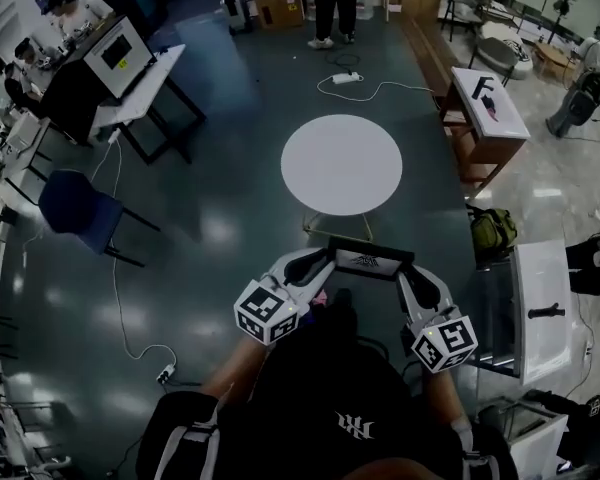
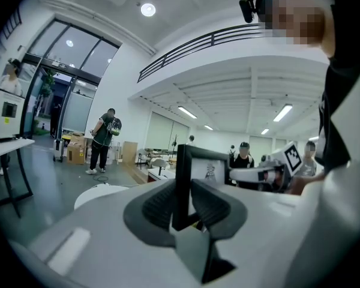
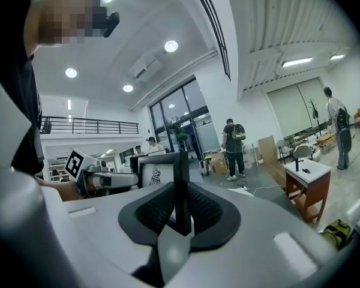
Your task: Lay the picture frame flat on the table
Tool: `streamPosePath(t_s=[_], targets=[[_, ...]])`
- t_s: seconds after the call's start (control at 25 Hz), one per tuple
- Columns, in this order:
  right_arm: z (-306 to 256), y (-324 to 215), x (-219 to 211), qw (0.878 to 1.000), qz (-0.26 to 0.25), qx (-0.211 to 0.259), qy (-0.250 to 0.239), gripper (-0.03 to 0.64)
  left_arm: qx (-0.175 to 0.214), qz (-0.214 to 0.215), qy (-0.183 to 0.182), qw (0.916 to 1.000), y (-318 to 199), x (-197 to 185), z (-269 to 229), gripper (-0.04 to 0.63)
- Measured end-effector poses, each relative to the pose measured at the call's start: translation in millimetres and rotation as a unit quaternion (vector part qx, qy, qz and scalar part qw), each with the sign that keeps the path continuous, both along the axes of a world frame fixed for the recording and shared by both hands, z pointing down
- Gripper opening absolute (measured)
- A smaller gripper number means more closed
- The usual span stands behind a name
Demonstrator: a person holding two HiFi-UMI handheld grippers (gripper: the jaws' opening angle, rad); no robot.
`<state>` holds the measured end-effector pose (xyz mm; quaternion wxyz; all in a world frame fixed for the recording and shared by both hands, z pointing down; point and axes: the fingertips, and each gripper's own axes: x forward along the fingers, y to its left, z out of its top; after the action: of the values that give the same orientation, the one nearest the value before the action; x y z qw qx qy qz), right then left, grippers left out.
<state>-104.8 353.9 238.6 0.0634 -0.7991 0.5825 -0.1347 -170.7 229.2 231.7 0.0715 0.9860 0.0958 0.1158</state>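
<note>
Floor (image 1: pixel 230 218), dark and glossy, fills most of the head view. A round white surface (image 1: pixel 341 164) stands on it straight ahead of the person, its top bare. A blue chair (image 1: pixel 75 208) sits well off to the left, and a green bag (image 1: pixel 492 230) lies on the floor to the right.

The picture frame (image 1: pixel 370 260) is black-edged with a pale print inside. It is not on the round surface. It is held in the air close to the person's body, on the near side of the surface's base, and rests on nothing. In the head view its face and its top bar both show, so it is raised rather than flat, though its exact lean cannot be told.

The left tool (image 1: pixel 325 268) is clamped on the frame's left side bar. In the left gripper view the ribbed black pads (image 2: pixel 158 206) press on either face of that dark bar, which rises straight up between them, and the print shows just beyond. The right tool (image 1: pixel 405 280) is clamped on the opposite side bar, and the right gripper view shows its pads (image 3: pixel 204 212) closed against the bar in the same way. Each tool can be seen from the other's camera, on the far edge of the frame. Their marker cubes, left (image 1: pixel 267 311) and right (image 1: pixel 443 341), sit nearest the person's forearms.
</note>
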Motion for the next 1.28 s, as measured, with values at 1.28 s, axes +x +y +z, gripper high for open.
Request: streamPosePath(t_s=[1.28], targets=[[-21.5,-137.5,217.2,0.997,-0.021,-0.042,0.055,0.051,-0.03,-0.011,0.052,0.9981,-137.7,217.2,-8.1,0.077]])
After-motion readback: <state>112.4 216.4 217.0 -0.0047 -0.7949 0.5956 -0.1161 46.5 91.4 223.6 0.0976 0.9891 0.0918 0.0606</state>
